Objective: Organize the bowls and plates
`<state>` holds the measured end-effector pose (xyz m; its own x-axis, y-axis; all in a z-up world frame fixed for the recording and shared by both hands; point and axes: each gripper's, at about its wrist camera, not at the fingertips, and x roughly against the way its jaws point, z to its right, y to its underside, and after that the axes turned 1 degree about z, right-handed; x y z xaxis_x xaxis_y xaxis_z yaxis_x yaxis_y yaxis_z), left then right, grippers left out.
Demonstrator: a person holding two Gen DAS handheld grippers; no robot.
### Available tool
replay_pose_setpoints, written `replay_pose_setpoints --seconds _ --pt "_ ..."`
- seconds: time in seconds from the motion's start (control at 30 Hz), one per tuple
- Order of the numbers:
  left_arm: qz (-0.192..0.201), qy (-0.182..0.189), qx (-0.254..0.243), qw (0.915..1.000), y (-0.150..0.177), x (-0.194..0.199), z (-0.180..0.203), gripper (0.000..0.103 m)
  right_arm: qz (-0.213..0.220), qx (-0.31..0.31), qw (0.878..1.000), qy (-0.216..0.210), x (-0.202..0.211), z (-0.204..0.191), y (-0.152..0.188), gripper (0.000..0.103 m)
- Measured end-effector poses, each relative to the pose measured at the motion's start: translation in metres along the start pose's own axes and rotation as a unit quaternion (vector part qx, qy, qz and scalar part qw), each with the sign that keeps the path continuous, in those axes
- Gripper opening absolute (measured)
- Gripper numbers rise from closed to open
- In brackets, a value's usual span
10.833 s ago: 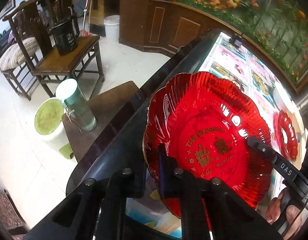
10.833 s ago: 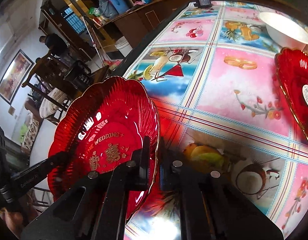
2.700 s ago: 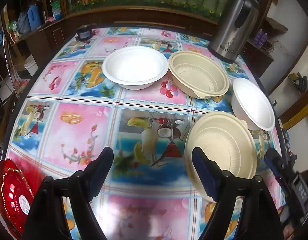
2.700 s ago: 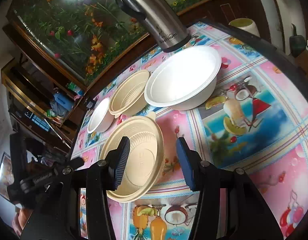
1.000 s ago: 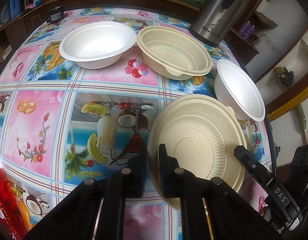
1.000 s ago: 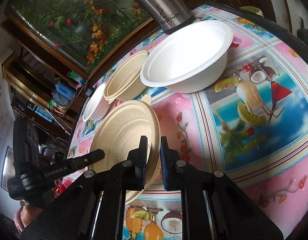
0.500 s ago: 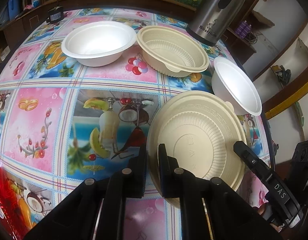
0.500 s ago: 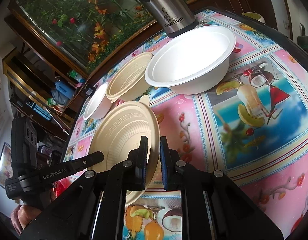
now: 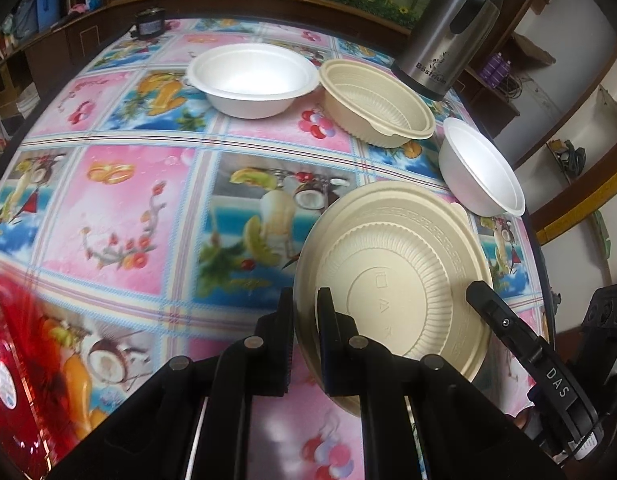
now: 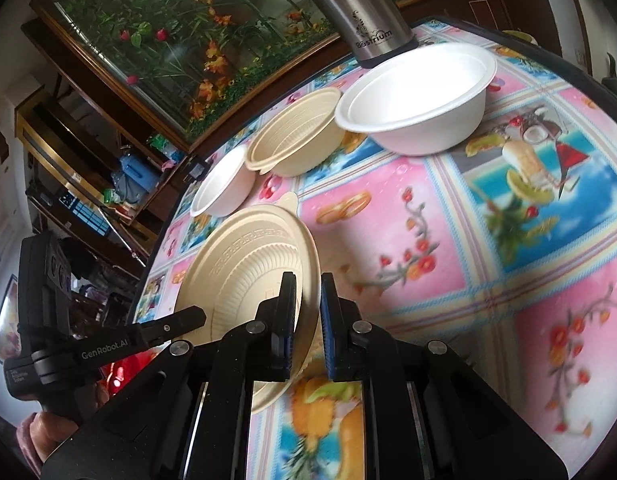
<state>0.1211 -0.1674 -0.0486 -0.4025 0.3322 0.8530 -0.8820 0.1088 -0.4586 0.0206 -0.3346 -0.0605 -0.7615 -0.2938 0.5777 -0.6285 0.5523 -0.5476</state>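
A round cream ribbed plate (image 9: 392, 292) is held tilted above the table by both grippers. My left gripper (image 9: 305, 312) is shut on its left rim. My right gripper (image 10: 307, 300) is shut on the opposite rim; the plate also shows in the right wrist view (image 10: 244, 272). A cream ribbed bowl (image 9: 378, 106) stands at the back, with a large white bowl (image 9: 252, 78) to its left and a small white bowl (image 9: 482, 174) near the right edge. A red plate (image 9: 12, 368) lies at the near left.
A steel thermos jug (image 9: 448, 36) stands at the back right by the table edge. The round table (image 9: 148, 208) has a colourful patterned cover. A small black device (image 9: 148, 24) sits at the far edge. Wooden cabinets surround the table.
Both grippers, shut on the cream plate, have carried it slightly up and back; the view has shifted a little. The bowls have not moved.
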Motion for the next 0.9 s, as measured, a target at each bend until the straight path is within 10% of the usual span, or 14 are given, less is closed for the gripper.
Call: replay_pose_setpoints --seconds 0.9 --pt "0.121 -0.078 0.105 0.984 0.07 0.148 -0.163 0.01 -0.056 0.162 0.98 -0.101 -0.014 -0.199 0.078 0.011"
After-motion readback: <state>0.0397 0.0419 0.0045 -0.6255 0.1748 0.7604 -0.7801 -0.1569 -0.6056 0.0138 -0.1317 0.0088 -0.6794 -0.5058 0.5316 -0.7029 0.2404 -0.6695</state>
